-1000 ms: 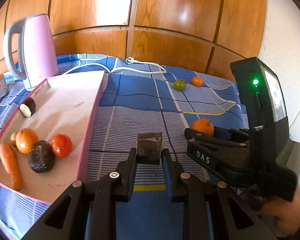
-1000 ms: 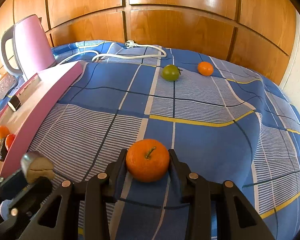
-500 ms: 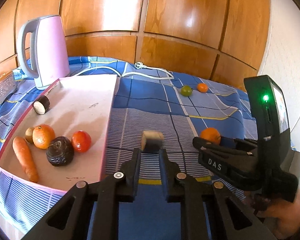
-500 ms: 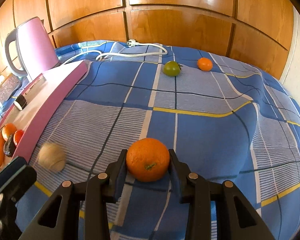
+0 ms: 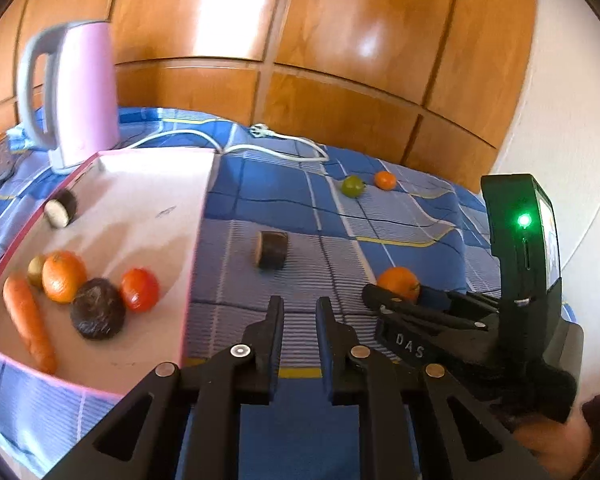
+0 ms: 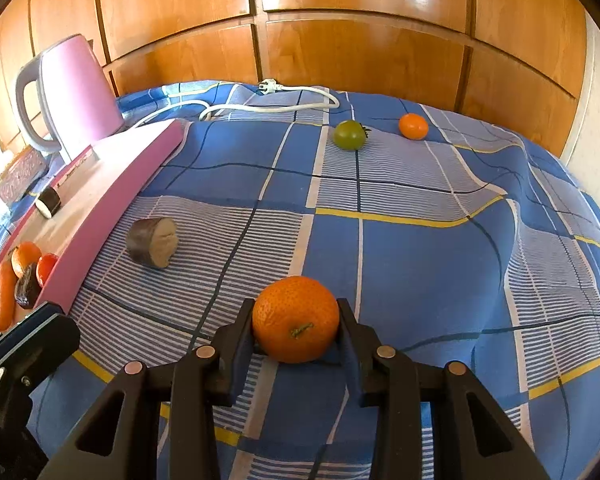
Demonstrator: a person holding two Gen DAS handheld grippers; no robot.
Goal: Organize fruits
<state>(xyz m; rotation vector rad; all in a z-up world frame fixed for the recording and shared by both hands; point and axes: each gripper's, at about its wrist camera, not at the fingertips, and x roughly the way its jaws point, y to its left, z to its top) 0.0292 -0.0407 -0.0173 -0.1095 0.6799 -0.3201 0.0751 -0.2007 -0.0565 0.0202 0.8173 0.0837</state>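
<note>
Task approx. half done, judging by layout. Pink tray [image 5: 148, 184] holds 6 items: 1 carrot [image 5: 28, 320], 1 orange [image 5: 63, 276], 1 red tomato [image 5: 140, 290], 1 dark wrinkled fruit [image 5: 97, 314], 1 small tan item [image 5: 36, 270] part-hidden behind the orange, 1 cut dark-skinned piece [image 5: 60, 212] at far end.

Outstanding, on blue check cloth [image 6: 420, 248]: 4 items. 1 cut dark-skinned chunk [image 6: 153, 242] lying just beside tray's outer wall, not in it. 1 green tomato [image 6: 350, 134] and 1 small orange [image 6: 413, 126] near far edge, close together, well apart from tray. 1 mandarin [image 6: 296, 318] clamped in right gripper [image 6: 296, 332], low over cloth; contact w/ cloth not determinable.

Left gripper [image 5: 298, 320]: narrow gap, nothing between fingers, short of the chunk.

Non-task: 1 pink kettle [image 5: 76, 92], 1 white cable w/ plug [image 6: 268, 100].
</note>
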